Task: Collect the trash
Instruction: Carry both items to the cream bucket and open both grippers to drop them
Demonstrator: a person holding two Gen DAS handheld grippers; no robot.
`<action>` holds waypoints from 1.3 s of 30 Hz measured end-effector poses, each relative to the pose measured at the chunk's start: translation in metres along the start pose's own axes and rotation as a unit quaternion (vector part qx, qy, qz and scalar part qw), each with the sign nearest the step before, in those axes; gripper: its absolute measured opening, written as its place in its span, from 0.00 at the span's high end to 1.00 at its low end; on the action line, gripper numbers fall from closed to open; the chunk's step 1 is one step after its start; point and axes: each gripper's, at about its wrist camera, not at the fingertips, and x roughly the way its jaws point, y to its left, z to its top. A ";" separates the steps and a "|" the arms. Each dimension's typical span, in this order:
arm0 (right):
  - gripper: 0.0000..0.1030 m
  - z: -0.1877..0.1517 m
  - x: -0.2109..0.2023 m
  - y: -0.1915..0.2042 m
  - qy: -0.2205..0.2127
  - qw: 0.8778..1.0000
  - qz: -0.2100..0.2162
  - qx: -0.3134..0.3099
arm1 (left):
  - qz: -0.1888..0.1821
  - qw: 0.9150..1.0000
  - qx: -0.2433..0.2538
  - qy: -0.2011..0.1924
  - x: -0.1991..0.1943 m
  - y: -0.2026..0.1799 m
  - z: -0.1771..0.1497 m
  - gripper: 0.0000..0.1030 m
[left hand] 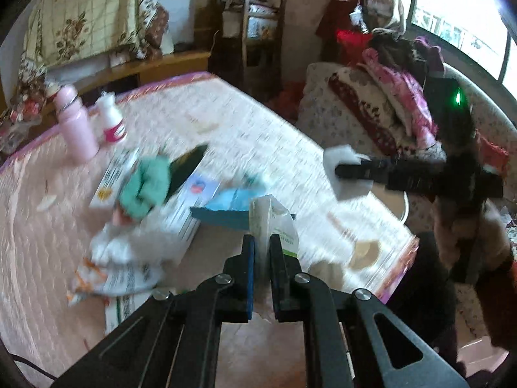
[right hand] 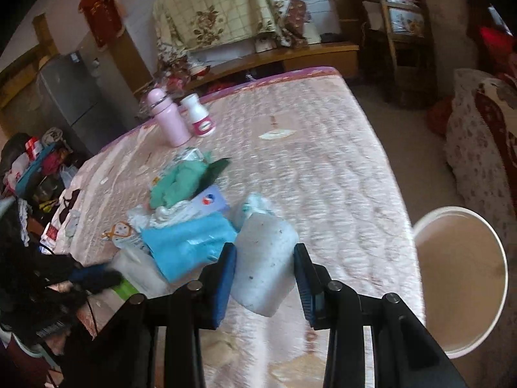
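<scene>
My left gripper (left hand: 262,242) is shut on a crumpled white-and-green paper wrapper (left hand: 269,216), held above the pink quilted table (left hand: 242,123). My right gripper (right hand: 265,252) is shut on a white foam block (right hand: 263,258); it also shows in the left wrist view (left hand: 347,174), held over the table's right edge. A heap of trash lies mid-table: a blue plastic bag (right hand: 187,242), a green cloth (right hand: 174,187), a white-and-blue box (right hand: 206,203) and white wrappers (left hand: 122,258). A white bin (right hand: 462,278) stands on the floor right of the table.
A pink bottle (right hand: 168,119) and a white jar (right hand: 200,116) stand at the table's far left. Small scraps (right hand: 276,134) lie on the far part. A sofa with piled clothes (left hand: 397,103) is to the right, a wooden chair (right hand: 400,32) beyond.
</scene>
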 end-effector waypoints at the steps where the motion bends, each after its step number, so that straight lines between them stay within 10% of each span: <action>1: 0.62 -0.001 -0.003 -0.007 -0.002 1.000 -0.005 0.005 | -0.002 1.000 0.004 -0.002 0.003 -0.004 0.007 0.91; 28: 0.53 -0.049 -0.053 -0.200 -0.016 0.978 -0.138 0.154 | -0.077 0.997 -0.010 0.014 0.133 -0.153 0.102 0.90; 31: 0.47 -0.053 -0.054 -0.211 -0.020 0.973 -0.161 0.162 | -0.076 0.997 -0.017 0.020 0.149 -0.159 0.105 0.71; 33: 0.33 -0.054 -0.056 -0.217 -0.025 0.970 -0.174 0.167 | -0.082 0.996 -0.030 0.014 0.151 -0.159 0.105 0.31; 39: 0.29 -0.058 -0.056 -0.225 -0.029 0.968 -0.168 0.181 | -0.076 0.996 -0.034 -0.006 0.135 -0.153 0.104 0.30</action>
